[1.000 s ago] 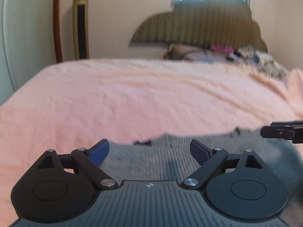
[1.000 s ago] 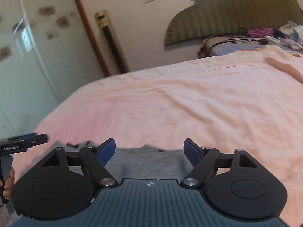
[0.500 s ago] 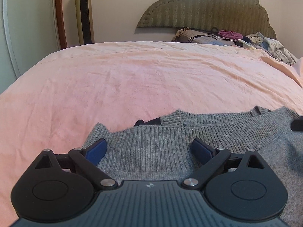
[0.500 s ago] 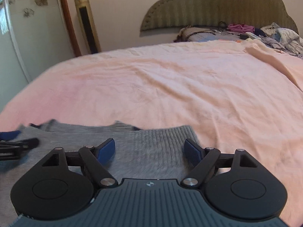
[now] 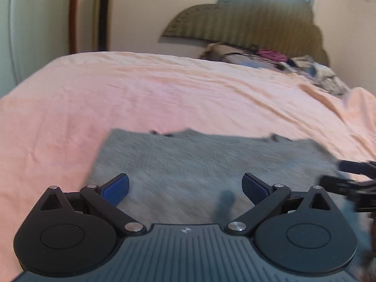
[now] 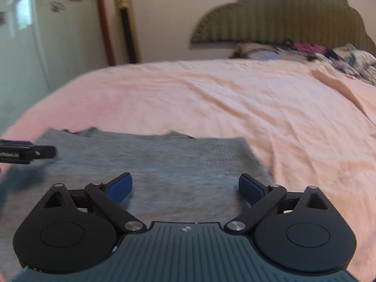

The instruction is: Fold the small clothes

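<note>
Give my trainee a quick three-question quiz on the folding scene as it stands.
1. True or false: the left gripper is clamped on the grey sweater.
2. What does the sweater lie on? A) wooden floor B) pink bedsheet C) chair
3. Fill in: the right gripper hovers over the sweater with its blue fingers ____.

Key: 1 false, its fingers stand wide with nothing pressed between them; 2 B; 3 open.
</note>
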Available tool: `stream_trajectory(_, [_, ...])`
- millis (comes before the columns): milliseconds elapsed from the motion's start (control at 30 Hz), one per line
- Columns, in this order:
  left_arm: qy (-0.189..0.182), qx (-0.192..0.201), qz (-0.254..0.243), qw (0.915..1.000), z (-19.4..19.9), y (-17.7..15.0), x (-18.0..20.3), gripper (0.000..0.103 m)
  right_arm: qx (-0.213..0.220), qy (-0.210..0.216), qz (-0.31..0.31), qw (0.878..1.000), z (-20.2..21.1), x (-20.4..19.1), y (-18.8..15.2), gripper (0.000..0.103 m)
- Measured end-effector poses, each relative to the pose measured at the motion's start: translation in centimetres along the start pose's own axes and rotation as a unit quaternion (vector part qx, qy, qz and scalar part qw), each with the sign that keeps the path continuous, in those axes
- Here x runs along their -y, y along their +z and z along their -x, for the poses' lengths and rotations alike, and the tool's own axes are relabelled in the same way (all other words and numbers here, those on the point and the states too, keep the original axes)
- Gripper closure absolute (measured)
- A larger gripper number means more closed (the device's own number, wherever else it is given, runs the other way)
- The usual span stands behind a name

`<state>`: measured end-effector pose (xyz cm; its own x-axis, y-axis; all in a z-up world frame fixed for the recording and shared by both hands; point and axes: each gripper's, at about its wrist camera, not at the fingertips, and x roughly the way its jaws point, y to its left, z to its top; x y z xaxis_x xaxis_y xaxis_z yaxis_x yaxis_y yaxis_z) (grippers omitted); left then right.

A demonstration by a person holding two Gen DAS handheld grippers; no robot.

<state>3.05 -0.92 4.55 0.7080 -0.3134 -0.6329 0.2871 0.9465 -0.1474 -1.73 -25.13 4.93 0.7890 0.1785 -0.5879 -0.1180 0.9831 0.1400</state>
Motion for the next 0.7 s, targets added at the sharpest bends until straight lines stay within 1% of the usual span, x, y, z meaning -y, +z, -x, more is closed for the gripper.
stream_trajectory(33, [-0.002,-0.009,-0.008,0.9999,-0.3,-0.7,0.6,0.000,-0.004,0.001,0.009,1.000,-0.1,-0.6,-0.1,0.001])
stream_trajectory(67, [0.005,-0.021,-0.025,0.9994,-1.1,-1.5,1.0,0.000,-0.014,-0.005,0.022,1.000,-0.7,-1.1,-0.5,0.001])
stream_trajectory(100, [0.017,-0.015,-0.048,0.9986,-1.8,-2.4,1.1,0.000,-0.028,-0.017,0.039,0.999,-1.6,-1.3,-1.0,0.000])
stream_trajectory(133, [0.009,-0.001,-0.049,0.9988,-2.0,-2.7,0.5,0.000,-0.033,-0.024,0.054,0.998,-2.3,-1.2,-1.8,0.000])
stream_trajectory(167, [0.001,0.000,-0.030,0.9996,-1.9,-2.3,-0.3,0.000,-0.023,-0.013,0.049,0.998,-2.3,-0.6,-2.0,0.000])
stream_trajectory(200, [0.006,-0.003,-0.021,0.9997,-2.1,-2.0,-0.8,0.000,-0.021,-0.010,0.034,0.999,-2.3,0.1,-1.7,0.000])
stream_trajectory(267, [0.016,-0.009,-0.032,0.9993,-1.9,-1.8,-1.1,0.000,-0.021,-0.022,0.031,0.999,-2.4,1.0,-1.5,0.000])
stream_trajectory(333, [0.036,-0.012,-0.033,0.9987,-0.2,-2.1,-0.9,0.000,-0.023,-0.031,0.028,0.999,-1.6,1.2,-1.3,0.000])
stream_trajectory(367, [0.032,-0.007,-0.023,0.9992,1.3,-2.6,-1.2,0.000,-0.021,-0.038,0.022,0.999,-0.6,1.1,-1.3,0.003])
stream_trajectory(400, [0.018,0.002,-0.007,0.9998,3.0,-3.3,-1.7,0.000,-0.015,-0.033,0.006,0.999,0.9,1.2,-1.6,0.003])
stream_trajectory(467, [-0.006,0.026,0.042,0.9987,6.9,-5.1,-3.0,0.000,0.000,0.017,-0.038,0.999,4.5,2.0,-2.7,0.002])
stream_trajectory(500, [-0.011,0.034,0.069,0.9970,8.6,-6.2,-3.8,0.000,0.005,0.038,-0.058,0.998,6.2,2.5,-3.5,0.001])
stream_trajectory(533, [-0.008,0.037,0.097,0.9945,10.0,-7.2,-4.8,0.000,0.011,0.053,-0.079,0.995,8.1,3.2,-4.6,0.000])
stream_trajectory(567, [-0.002,0.038,0.130,0.9908,11.2,-8.5,-5.8,0.000,0.009,0.054,-0.098,0.994,9.6,4.1,-5.7,0.000])
stream_trajectory(600, [-0.001,0.037,0.169,0.9850,12.2,-9.7,-6.9,0.000,0.001,0.040,-0.115,0.993,10.7,5.0,-6.7,0.000])
stream_trajectory(633, [-0.002,0.035,0.209,0.9774,13.0,-11.0,-7.9,0.000,-0.011,0.023,-0.134,0.991,11.6,5.9,-7.6,0.000])
stream_trajectory(667, [-0.002,0.036,0.252,0.9671,13.8,-12.1,-8.7,0.000,-0.027,0.011,-0.155,0.987,12.2,6.9,-8.7,0.000])
stream_trajectory(700, [-0.020,0.036,0.290,0.9560,14.3,-13.1,-9.3,0.000,-0.044,0.008,-0.174,0.984,12.7,7.7,-9.5,0.000])
